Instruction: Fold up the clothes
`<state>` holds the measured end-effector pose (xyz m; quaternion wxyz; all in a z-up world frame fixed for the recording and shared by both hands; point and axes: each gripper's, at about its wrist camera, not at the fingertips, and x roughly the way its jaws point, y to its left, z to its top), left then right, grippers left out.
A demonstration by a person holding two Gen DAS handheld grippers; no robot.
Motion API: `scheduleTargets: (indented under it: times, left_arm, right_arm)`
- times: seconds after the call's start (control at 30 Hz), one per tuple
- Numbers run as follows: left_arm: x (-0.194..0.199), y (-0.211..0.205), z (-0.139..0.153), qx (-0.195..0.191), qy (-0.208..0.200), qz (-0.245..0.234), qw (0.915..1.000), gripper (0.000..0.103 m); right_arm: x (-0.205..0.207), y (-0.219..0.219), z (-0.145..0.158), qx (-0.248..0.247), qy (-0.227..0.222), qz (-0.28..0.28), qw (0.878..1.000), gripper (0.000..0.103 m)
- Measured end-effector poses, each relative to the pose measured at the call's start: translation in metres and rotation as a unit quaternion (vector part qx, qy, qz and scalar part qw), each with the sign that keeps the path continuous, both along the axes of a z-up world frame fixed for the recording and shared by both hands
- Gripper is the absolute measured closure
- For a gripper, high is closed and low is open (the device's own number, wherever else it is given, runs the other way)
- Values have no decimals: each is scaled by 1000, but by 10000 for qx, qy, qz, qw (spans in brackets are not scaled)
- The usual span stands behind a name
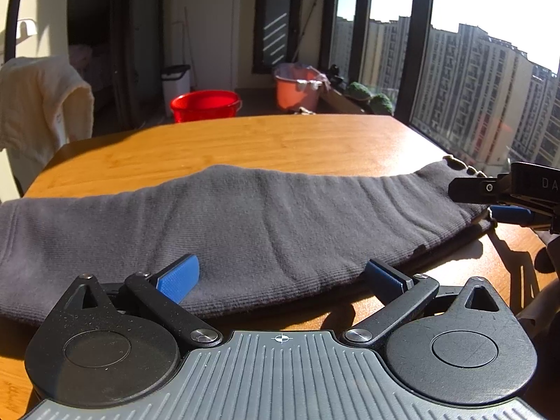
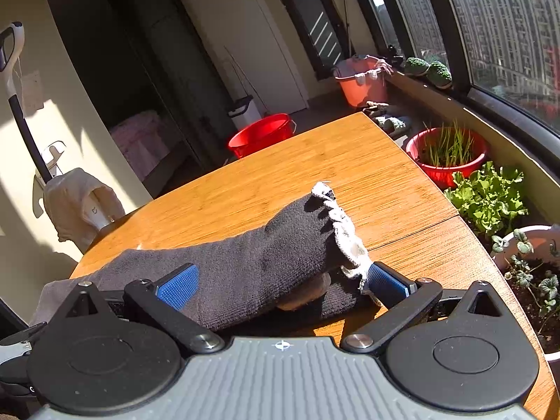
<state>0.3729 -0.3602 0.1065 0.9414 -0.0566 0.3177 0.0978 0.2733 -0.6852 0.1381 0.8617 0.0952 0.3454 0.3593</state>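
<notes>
- Left hand-held gripper [image 1: 281, 276] spread wide with blue ribbed pads, holding nothing, parked right at the near edge of the dark grey knitted garment [image 1: 245, 217].
- Right hand-held gripper [image 2: 281, 281] also gaping wide, straddling the garment's end but not pinching it; left blue pad [image 2: 177, 286] over the knit, right one up against the light grey frilly trim [image 2: 344, 234].
- Garment itself lying stretched long across the orange-brown wooden worktop [image 1: 245, 140], seemingly already doubled over, with a lower layer peeking out along the near edge.
- Biggest risk, probably: grabbing only the top layer, so the bottom stays put and the fold comes out crooked.
- Could also snag just the frilly trim instead of proper cloth, then lose it mid-lift. Looks thin and floppy.
- Knit looks soft and stretchy, so pulling harder on one end than the other likely skews the whole thing or drags it along the worktop.
- Right end sits fairly near the worktop's window-side edge, with the red round plastic tub of green shoots [image 2: 446, 154] and leafy green potted plants [image 2: 486, 192] just beyond. Wouldn't take much of a swing to drop cloth over there.
- Harsh sunlight and deep shadows, so hard to judge the layers anyway.
</notes>
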Motion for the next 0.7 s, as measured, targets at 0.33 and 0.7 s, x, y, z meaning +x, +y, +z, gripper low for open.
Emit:
scheduleTargets:
  times: [0.33, 0.7]
  left_arm:
    - [0, 1, 0, -8, -11, 0, 10000, 0]
    - [0, 1, 0, 11, -8, 6, 10000, 0]
  right_arm:
    - [-1, 1, 0, 37, 13, -6, 10000, 0]
    - [0, 2, 0, 57, 22, -9, 10000, 0]
